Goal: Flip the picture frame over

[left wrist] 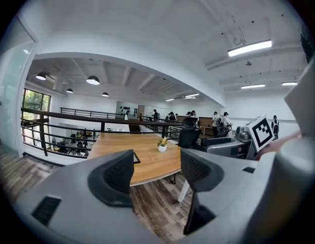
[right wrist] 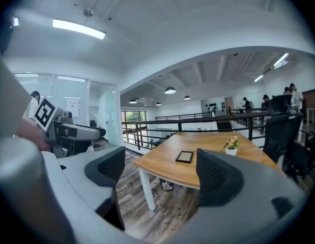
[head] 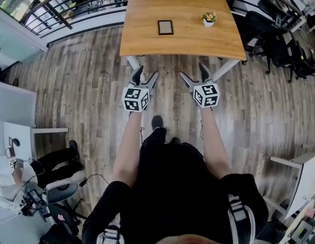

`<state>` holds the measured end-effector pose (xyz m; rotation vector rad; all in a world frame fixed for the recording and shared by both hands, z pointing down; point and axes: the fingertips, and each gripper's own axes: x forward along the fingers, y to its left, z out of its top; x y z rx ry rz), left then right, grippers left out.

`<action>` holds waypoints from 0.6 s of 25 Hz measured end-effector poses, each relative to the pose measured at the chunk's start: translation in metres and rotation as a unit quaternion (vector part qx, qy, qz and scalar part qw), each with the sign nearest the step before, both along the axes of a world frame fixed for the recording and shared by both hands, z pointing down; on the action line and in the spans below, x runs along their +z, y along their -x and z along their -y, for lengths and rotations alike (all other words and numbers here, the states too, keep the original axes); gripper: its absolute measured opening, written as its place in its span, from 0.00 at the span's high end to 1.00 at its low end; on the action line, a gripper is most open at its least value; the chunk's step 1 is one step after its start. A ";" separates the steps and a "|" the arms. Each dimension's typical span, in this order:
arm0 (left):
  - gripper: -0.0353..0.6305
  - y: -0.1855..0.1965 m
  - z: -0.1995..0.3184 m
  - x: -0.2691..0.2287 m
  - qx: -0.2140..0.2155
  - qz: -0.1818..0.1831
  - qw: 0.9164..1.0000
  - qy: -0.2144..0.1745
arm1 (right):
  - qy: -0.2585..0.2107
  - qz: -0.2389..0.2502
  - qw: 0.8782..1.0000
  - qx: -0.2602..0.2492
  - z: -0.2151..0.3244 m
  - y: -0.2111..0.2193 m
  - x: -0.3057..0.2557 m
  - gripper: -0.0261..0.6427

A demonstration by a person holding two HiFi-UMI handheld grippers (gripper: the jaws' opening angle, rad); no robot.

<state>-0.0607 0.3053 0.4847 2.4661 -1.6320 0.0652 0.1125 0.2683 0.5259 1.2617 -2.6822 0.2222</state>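
Holding left gripper [head: 145, 76] and right gripper [head: 195, 75] short of the table [head: 147, 42], both spread wide, clasping nothing. Eyeing the picture frame [head: 165, 27] lying flat mid-table, near a flowerpot [head: 209, 19]: probably light, rigid, breakable; pinching one edge seeming best.

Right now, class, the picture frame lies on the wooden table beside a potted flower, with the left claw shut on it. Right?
No. The left claw is open and empty, short of the table: see the left gripper view. The picture frame lies untouched.
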 end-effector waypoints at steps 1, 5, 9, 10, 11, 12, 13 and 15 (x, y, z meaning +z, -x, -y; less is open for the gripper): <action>0.51 0.004 0.006 0.001 0.001 -0.001 1.000 0.000 | 0.000 -0.001 1.000 0.001 0.005 0.003 0.001 0.31; 0.51 0.018 0.032 0.004 0.004 -0.007 1.000 0.002 | 0.004 -0.008 1.000 0.004 0.028 0.017 0.003 0.31; 0.51 0.030 0.059 0.007 0.016 -0.008 1.000 0.005 | 0.006 -0.018 1.000 0.011 0.052 0.027 0.005 0.31; 0.51 0.034 0.065 0.008 0.019 -0.008 1.000 0.005 | 0.006 -0.020 1.000 0.014 0.058 0.030 0.005 0.31; 0.51 0.040 0.072 0.008 0.020 -0.009 1.000 0.005 | 0.005 -0.023 1.000 0.016 0.064 0.034 0.006 0.31; 0.51 0.046 0.079 0.008 0.020 -0.010 1.000 0.005 | 0.004 -0.027 0.999 0.018 0.069 0.038 0.005 0.31; 0.51 0.051 0.085 0.007 0.021 -0.012 1.000 0.005 | 0.003 -0.030 0.999 0.020 0.075 0.042 0.005 0.31; 0.51 0.058 0.098 0.007 0.026 -0.012 1.000 0.004 | 0.001 -0.035 0.999 0.025 0.085 0.048 0.004 0.32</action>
